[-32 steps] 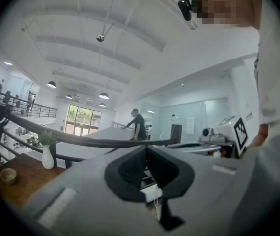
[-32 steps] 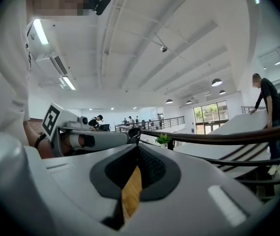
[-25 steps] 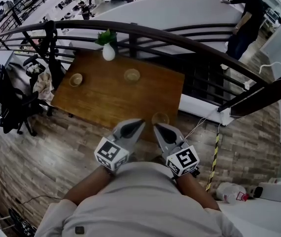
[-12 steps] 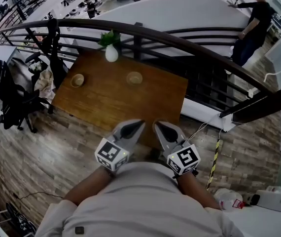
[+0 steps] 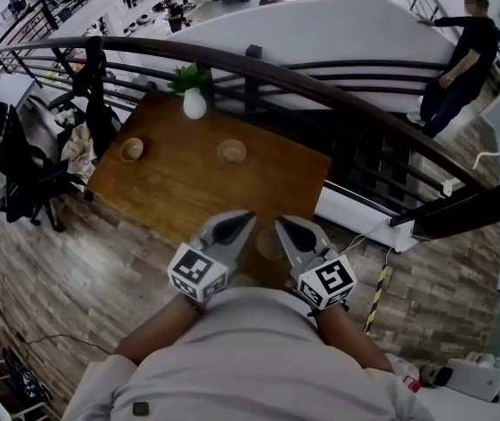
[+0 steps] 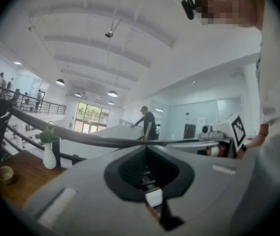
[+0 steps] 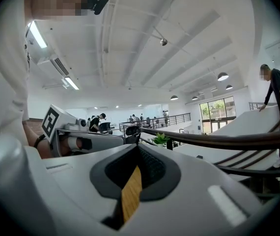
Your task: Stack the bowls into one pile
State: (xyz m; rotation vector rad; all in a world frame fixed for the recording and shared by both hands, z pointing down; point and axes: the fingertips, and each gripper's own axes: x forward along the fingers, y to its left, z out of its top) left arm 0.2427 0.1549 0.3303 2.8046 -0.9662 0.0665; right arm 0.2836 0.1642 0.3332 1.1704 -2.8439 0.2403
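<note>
Counter [image 5: 180,182] and bowls have slid closer to the person over the last second, so this looks like the approach, with nothing stacked yet. One bowl [image 5: 132,150] sits well ahead and left of the jaws, and a second bowl [image 5: 232,152] sits ahead of them. The left gripper [image 5: 239,223] has its jaws pressed together on nothing. A third bowl [image 5: 270,244] now lies just under and between the two pairs of jaws. The right gripper [image 5: 287,230] is likewise closed and empty, so both must open before any pickup.
</note>
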